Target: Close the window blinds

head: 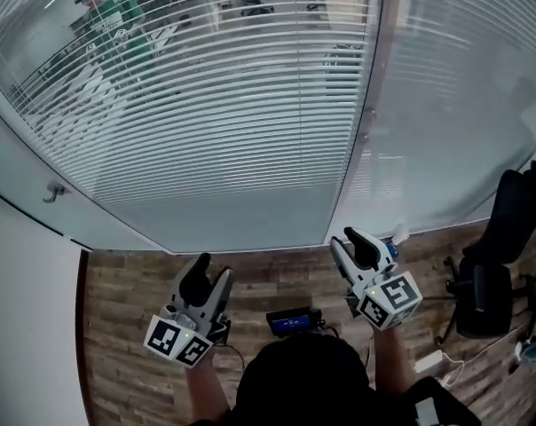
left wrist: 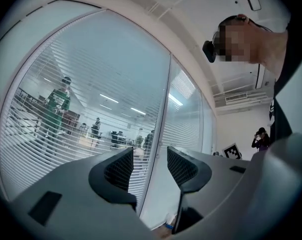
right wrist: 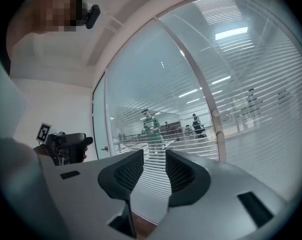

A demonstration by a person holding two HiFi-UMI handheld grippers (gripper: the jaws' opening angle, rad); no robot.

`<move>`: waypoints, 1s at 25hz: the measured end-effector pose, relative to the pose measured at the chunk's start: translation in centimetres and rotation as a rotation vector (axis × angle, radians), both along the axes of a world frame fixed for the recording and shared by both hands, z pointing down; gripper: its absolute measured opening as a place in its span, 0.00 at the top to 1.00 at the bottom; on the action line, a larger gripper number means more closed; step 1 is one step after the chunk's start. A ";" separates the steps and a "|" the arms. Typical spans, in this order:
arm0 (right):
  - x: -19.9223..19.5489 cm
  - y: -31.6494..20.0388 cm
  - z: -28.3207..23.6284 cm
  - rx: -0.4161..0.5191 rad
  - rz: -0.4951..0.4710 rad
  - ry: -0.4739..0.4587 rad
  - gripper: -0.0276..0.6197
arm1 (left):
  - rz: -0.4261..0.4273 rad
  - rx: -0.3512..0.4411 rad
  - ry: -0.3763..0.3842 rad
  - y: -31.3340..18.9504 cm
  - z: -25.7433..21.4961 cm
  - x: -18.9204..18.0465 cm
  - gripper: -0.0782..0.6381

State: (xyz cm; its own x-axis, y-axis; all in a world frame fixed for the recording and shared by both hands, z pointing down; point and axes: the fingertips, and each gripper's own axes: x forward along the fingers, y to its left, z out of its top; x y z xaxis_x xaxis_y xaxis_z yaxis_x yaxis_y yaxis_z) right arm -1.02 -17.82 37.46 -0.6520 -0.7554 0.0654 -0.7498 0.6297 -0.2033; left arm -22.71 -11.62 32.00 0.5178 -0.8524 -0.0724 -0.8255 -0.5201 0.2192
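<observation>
My left claw (head: 213,269) is at 7 o'clock in the head view, over the wood floor (head: 117,300), and points up toward the glass. In its own view the left claw (left wrist: 150,161) has its jaws apart, with only the window showing in the gap between the ribbed pads (left wrist: 118,168). My right claw (head: 348,238) is at 5 o'clock, just below the foot of the post (head: 374,87) that divides the two panes. Its jaws are also spread, and the right claw (right wrist: 155,166) has nothing between them.

The blinds (head: 232,105) fill the head view from 9 o'clock round to 3 o'clock, well ahead of both claws, and neither claw touches them. On the left pane the slats lie flat enough that I can see through them to the room beyond. There a person in green (head: 117,11) stands at 11 o'clock. The blinds (left wrist: 66,134) show the same figure through the slats in the left claw view, and so do the blinds (right wrist: 261,99) in the right claw view. The slats on the right pane look paler, and I cannot tell their tilt.

A handle (head: 53,192) sticks out at 9 o'clock. A black chair (head: 494,264) stands at 4 o'clock. A small device (head: 295,320) with a blue screen is at 6 o'clock, between my arms.
</observation>
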 end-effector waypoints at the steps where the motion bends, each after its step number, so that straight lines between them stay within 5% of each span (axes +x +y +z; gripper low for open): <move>1: 0.3 -0.6 -0.2 0.010 0.001 0.003 0.77 | 0.005 0.001 -0.006 -0.7 -0.2 0.5 0.60; 8: 1.9 -1.8 1.6 -0.033 0.037 0.009 0.77 | 0.044 -0.033 -0.024 -2.5 0.4 2.3 0.60; 16: 0.9 -5.4 0.5 -0.010 0.119 0.125 0.77 | 0.157 -0.038 0.035 -8.4 0.8 2.4 0.60; 25: -0.9 -9.1 -2.0 -0.009 0.253 0.149 0.77 | 0.264 -0.002 0.092 -13.8 -0.7 -1.0 0.60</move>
